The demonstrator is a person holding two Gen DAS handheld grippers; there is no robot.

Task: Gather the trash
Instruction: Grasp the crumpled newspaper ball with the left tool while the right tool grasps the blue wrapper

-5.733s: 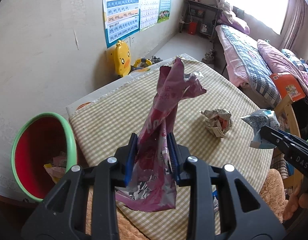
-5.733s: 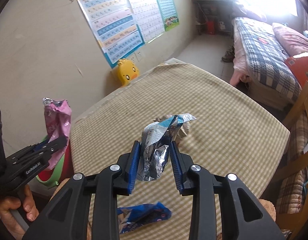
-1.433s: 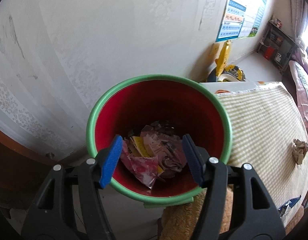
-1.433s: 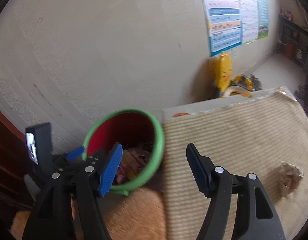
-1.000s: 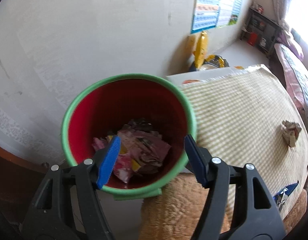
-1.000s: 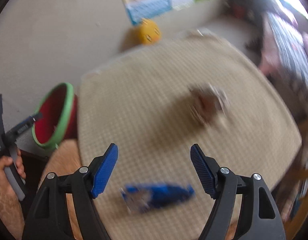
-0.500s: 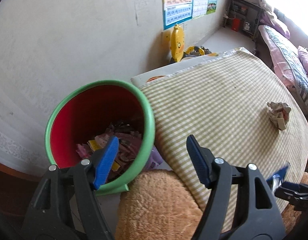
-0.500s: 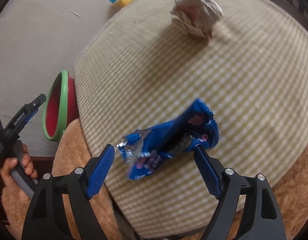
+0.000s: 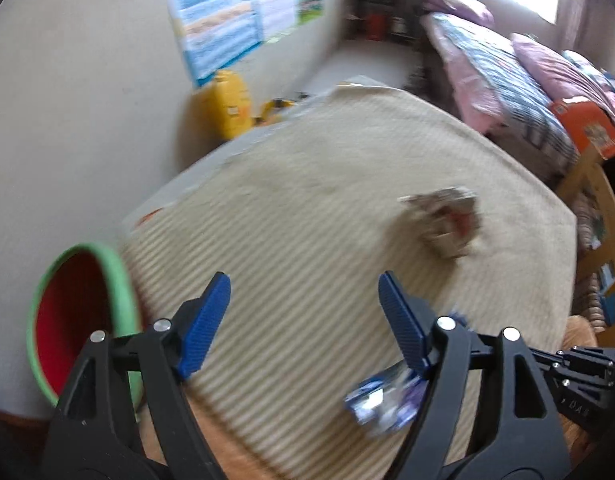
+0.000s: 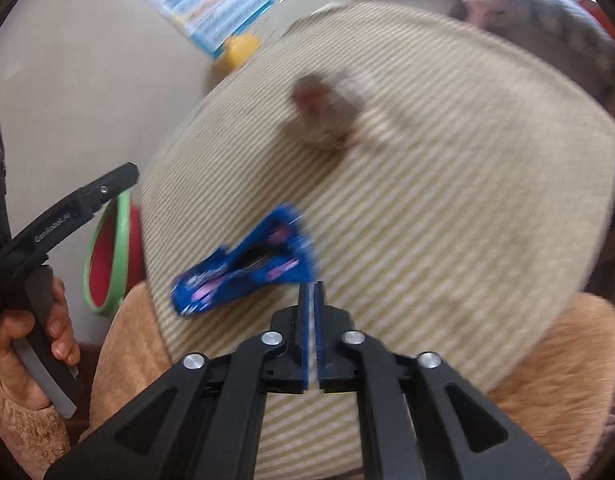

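Observation:
My right gripper (image 10: 311, 292) is shut on the edge of a blue snack wrapper (image 10: 247, 268) near the front of the checked tablecloth (image 10: 447, 208). The wrapper also shows in the left wrist view (image 9: 381, 398), low right. My left gripper (image 9: 303, 312) is open and empty above the table's front left part. A crumpled paper ball (image 9: 443, 220) lies further back on the cloth; it also shows in the right wrist view (image 10: 327, 116). The red bin with a green rim (image 9: 83, 320) stands left of the table, also in the right wrist view (image 10: 111, 256). Both views are blurred.
A yellow duck-shaped toy (image 9: 227, 104) stands by the wall under posters (image 9: 235, 16). A bed (image 9: 507, 76) with pink bedding lies behind the table on the right. An orange box (image 9: 587, 128) rests on it. A fuzzy tan cushion (image 10: 131, 344) sits at the table's front edge.
My right gripper has closed on the blue wrapper, which was lying between its open jaws. My left gripper has swung right, away from the bin, over the table.

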